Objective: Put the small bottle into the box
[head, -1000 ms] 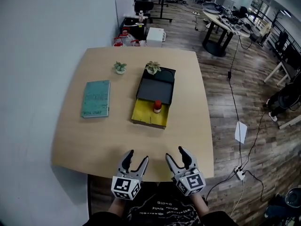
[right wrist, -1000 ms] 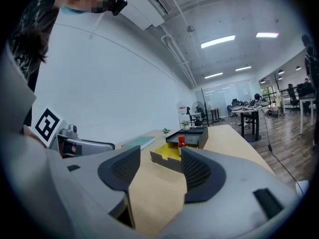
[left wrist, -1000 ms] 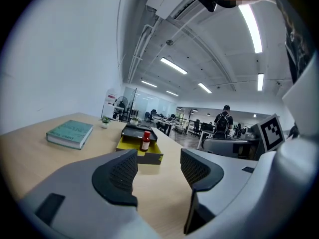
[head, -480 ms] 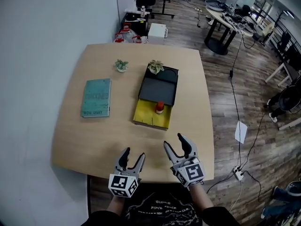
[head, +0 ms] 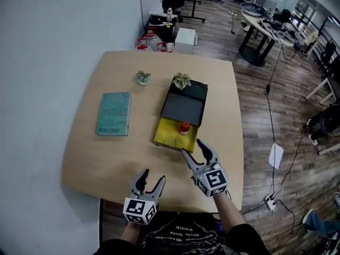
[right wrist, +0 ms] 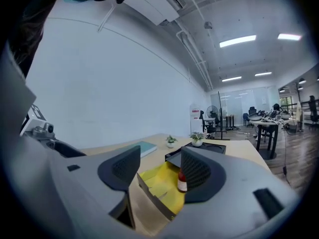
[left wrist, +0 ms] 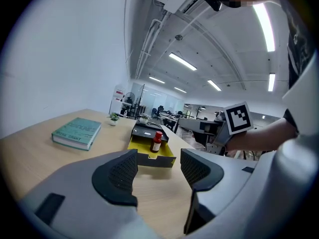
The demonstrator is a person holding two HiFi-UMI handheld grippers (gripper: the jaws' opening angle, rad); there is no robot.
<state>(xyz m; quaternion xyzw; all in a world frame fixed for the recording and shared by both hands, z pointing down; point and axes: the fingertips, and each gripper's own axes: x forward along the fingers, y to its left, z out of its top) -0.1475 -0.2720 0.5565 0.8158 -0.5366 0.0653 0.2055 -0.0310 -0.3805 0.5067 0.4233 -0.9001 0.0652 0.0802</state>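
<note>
While the small bottle (head: 184, 127) stands in the yellow box (head: 169, 137), left tool (head: 153, 175) and right tool (head: 192, 146) both gape empty.

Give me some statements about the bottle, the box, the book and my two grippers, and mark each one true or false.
1. The small bottle stands upright on the yellow part of the box. True.
2. The right gripper is shut on the bottle. False: its jaws are apart and empty, just short of the box's near end.
3. The green book lies flat to the left of the box. True.
4. The left gripper hovers over the book. False: it is at the near edge of the table, jaws apart, with nothing between them.
</note>
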